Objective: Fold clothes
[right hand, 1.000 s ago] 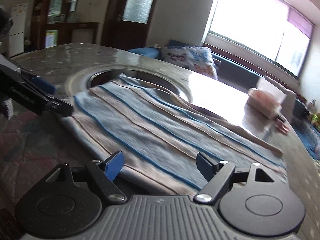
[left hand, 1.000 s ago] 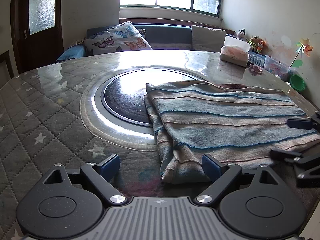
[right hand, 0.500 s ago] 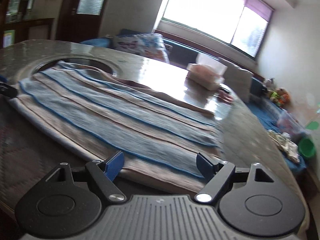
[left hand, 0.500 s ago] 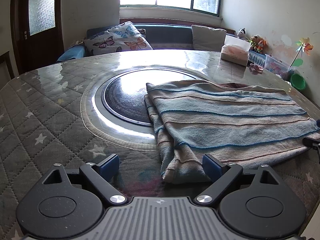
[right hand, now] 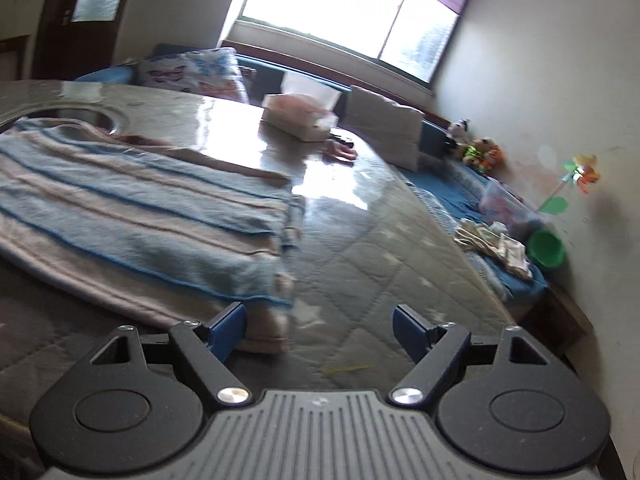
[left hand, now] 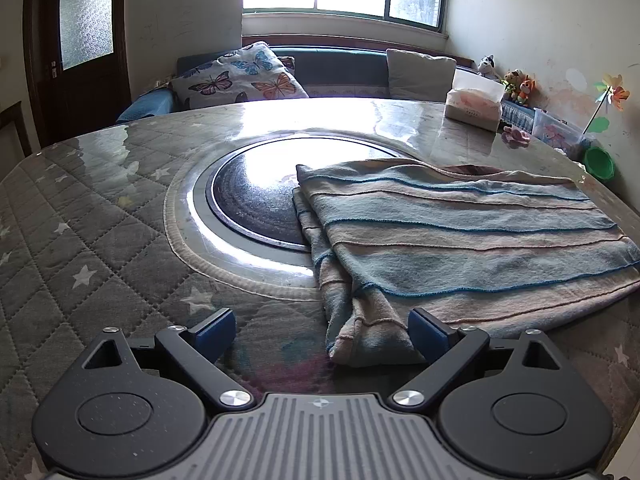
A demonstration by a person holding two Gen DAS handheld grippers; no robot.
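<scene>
- Where the quilted table (left hand: 80,216) is covered, one folded striped garment (left hand: 460,240) is seen, partly overlapping the dark round inset (left hand: 252,196); one tissue box (left hand: 474,106) is set beyond it.
- Its long axis and stripes are laid across the left wrist view, from left to right.
- Two grippers are counted: the left gripper (left hand: 320,330) is spread wide, nothing grasped, by the garment's near left corner; the right gripper (right hand: 320,330) is likewise spread, empty, at the right corner.
</scene>
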